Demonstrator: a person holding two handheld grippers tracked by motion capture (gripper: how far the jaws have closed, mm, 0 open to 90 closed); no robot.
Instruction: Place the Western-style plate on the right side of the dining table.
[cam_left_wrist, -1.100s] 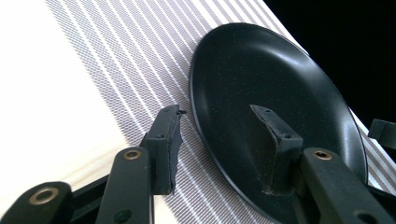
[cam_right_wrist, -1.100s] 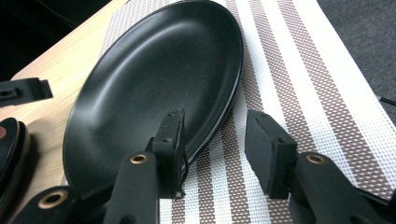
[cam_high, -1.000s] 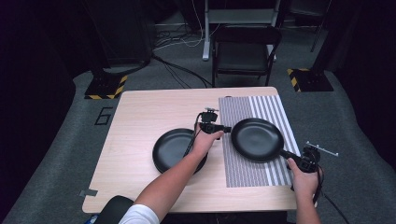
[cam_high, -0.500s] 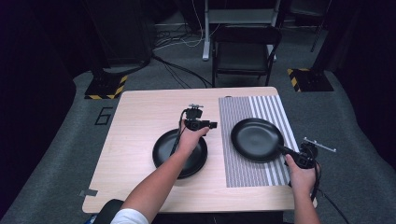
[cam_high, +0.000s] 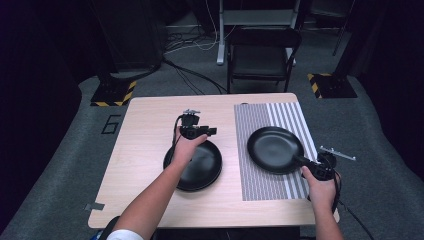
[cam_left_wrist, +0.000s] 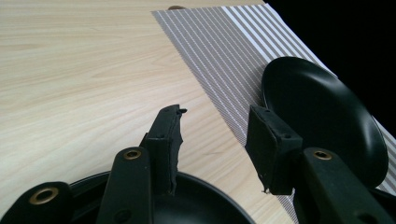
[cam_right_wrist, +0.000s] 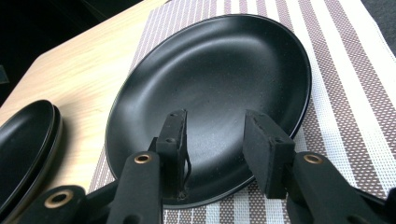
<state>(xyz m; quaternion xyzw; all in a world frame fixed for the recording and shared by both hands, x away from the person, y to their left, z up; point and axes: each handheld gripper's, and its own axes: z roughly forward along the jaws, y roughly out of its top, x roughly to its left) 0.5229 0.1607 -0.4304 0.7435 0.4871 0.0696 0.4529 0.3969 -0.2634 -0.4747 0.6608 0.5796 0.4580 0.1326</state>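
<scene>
Striped mat (cam_high: 270, 150) under plate (cam_high: 276, 149); left gripper view: stacked plates (cam_left_wrist: 187, 200) below jaws.

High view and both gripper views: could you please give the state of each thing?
Round black plate: on striped placemat, empty.
Stacked black plates: two, on wooden table, empty.
Left tongs: open, holding nothing.
Right tongs: open, at the plate's rim.
</scene>
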